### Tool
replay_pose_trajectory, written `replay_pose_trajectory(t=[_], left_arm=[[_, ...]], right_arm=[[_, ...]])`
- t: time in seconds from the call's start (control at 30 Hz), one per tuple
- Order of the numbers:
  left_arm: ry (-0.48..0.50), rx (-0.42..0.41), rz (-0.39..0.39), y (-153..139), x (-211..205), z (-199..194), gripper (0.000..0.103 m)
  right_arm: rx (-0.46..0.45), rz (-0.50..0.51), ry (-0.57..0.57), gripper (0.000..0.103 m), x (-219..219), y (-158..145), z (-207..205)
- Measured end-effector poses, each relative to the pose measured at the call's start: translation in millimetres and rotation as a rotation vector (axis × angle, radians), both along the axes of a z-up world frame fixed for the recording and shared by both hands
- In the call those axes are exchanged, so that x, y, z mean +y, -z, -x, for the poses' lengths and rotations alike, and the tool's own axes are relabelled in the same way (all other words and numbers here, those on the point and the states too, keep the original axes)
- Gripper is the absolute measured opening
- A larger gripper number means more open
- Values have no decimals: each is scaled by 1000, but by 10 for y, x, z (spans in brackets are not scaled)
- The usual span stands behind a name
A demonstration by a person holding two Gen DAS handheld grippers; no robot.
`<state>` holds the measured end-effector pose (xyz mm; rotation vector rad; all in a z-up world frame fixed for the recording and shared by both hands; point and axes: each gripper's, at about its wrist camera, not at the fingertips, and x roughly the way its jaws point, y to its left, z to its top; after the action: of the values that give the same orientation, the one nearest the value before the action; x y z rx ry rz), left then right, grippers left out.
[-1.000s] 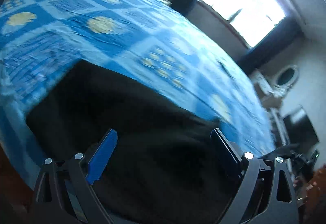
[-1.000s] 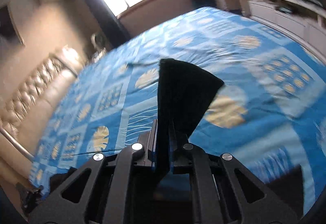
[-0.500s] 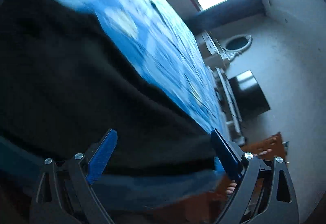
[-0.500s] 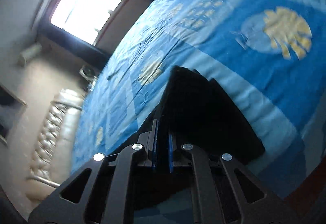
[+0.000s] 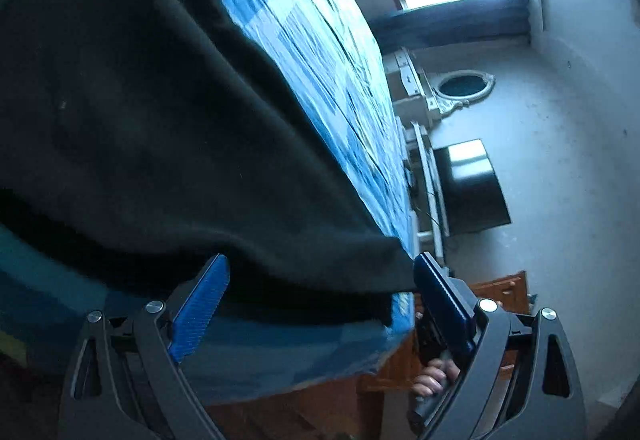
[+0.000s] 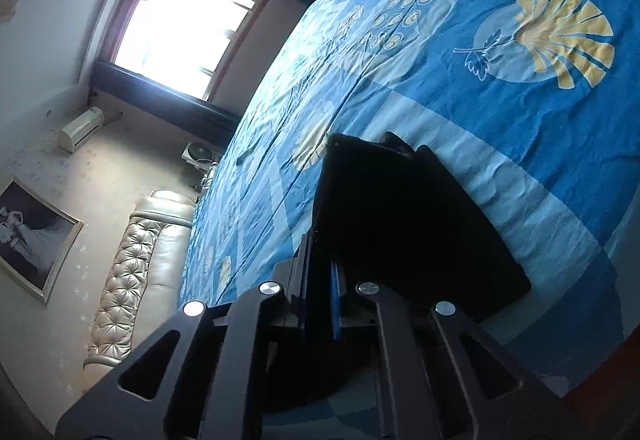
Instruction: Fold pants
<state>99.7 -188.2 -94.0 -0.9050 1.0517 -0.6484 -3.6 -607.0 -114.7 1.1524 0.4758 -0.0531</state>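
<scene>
**Black pants on a blue bed**

We see black pants (image 6: 404, 216) lying on a bed (image 6: 500, 112) covered in a blue patterned sheet. Our right gripper (image 6: 320, 292) has its fingers clenched on the pants' edge. Our left gripper (image 5: 320, 300) has its fingers spread apart, with the dark cloth's edge just beyond the tips.

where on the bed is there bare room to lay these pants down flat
Bare blue bedspread stretches beyond the pants, around the yellow shell print and on toward the window. The near corner is crowded: right gripper clamps the dark fabric there, and the open left gripper straddles its edge.
</scene>
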Motion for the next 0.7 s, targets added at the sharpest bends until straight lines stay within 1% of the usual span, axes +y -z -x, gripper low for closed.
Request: replay_pose_trajectory(t=[0.03, 0.1, 0.13, 0.23, 0.27, 0.37, 0.4, 0.43, 0.5, 0.53, 0.57, 0.7], left_arm=[[-13, 18, -8, 18, 51, 28, 92], [-31, 34, 4, -6, 51, 114, 92], [-26, 26, 1, -16, 37, 156, 92], [-14, -12, -40, -13, -8, 204, 92], [-19, -8, -45, 2, -23, 192, 92], [-50, 44, -27, 20, -5, 181, 92], [-33, 46, -17, -16, -28, 218, 92], [-18, 37, -19, -41, -64, 246, 92], [-14, -9, -44, -85, -128, 298, 92], [-10, -15, -51, -74, -154, 287, 92], [-15, -5, -61, -44, -167, 260, 92], [-59, 78, -23, 107, -161, 147, 92]], right_arm=[[-1, -5, -1, 8, -6, 17, 6], [-3, -16, 4, 8, -14, 55, 44], [-6, -24, 6, 8, -17, 73, 55], [-6, -29, 5, 8, -25, 97, 64], [-7, -33, 6, 8, -26, 97, 64], [-11, -40, 9, 8, -29, 110, 73], [-12, -40, 10, 8, -37, 115, 77], [-14, -42, 9, 8, -38, 117, 78], [-17, -41, 10, 8, -29, 98, 89], [-20, -43, 10, 8, -24, 96, 94], [-22, -44, 11, 8, -19, 87, 102], [-28, -50, 14, 8, -26, 78, 140]])
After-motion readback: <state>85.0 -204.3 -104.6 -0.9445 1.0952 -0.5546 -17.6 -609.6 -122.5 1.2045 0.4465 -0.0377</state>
